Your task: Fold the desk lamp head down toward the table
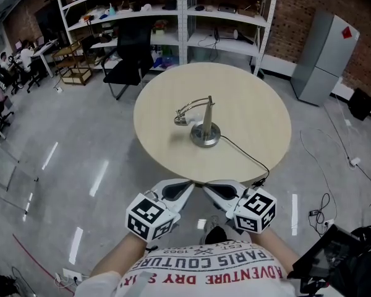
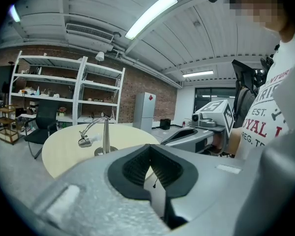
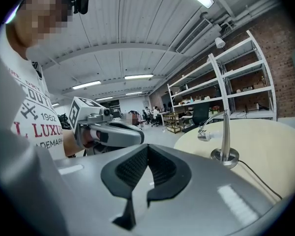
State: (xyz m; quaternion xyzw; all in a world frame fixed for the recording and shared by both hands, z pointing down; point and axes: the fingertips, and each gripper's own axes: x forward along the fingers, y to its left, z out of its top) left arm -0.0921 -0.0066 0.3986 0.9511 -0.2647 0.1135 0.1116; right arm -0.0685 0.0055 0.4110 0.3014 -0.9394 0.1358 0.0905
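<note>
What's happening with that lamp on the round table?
A person is at the round table with a tool in each hand. The left tool and the right tool are both shut and empty, their tips close together just off the table's near edge. The lamp stands mid-table, its head drooping low on a bent neck, its cord trailing to the edge. Neither tool touches it.

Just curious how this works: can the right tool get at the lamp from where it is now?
Probably yes. The right tool is shut and empty, short of the near edge, and only bare table lies between it and the lamp.
</note>
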